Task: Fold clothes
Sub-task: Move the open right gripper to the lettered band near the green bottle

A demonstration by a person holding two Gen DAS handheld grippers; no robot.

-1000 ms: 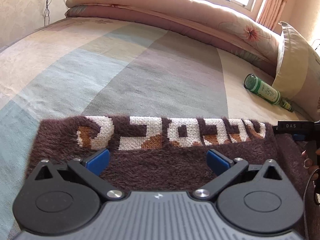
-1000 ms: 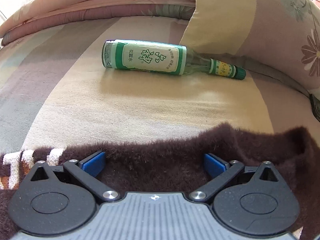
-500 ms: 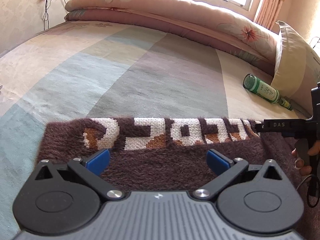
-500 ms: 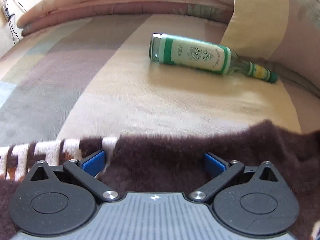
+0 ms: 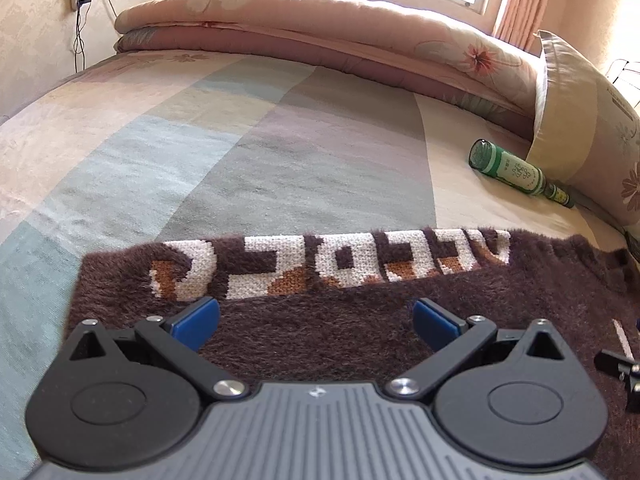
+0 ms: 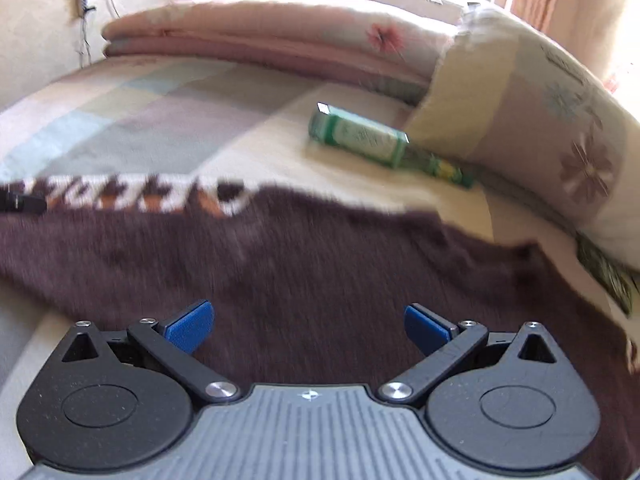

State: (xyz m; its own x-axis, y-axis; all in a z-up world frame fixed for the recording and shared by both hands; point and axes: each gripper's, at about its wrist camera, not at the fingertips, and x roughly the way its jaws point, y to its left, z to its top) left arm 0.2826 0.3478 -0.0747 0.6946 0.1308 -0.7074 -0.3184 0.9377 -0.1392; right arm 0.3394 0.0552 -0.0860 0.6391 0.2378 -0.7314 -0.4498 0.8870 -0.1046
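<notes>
Sweater: brown fuzzy sweater [image 5: 360, 332] lies flat on the striped bedspread [image 5: 224, 152], lettered band at the far edge, filling the lower half of both views.
Left gripper: left gripper [image 5: 316, 322] sits low over the knit, jaws spread wide, nothing between the blue pads.
Right gripper: right gripper [image 6: 308, 326] is the same — jaws wide apart, gripping nothing, view smeared with motion.
Snag risk: I'd say a pad could catch only the top layer of pile and drag the sweater instead of lifting a clean edge.
Bottle risk: green glass bottle [image 6: 360, 140] lies at 1 o'clock in the right view, against the pillow [image 6: 532, 120] — a wide swing that way could knock it rolling.
Edges: sweater's left corner at 9 o'clock in the left view; its far hem runs 10 to 2.
Open room: bare bedspread from 10 to 12 o'clock up to the folded quilt [image 5: 320, 40], plenty for a fold.
</notes>
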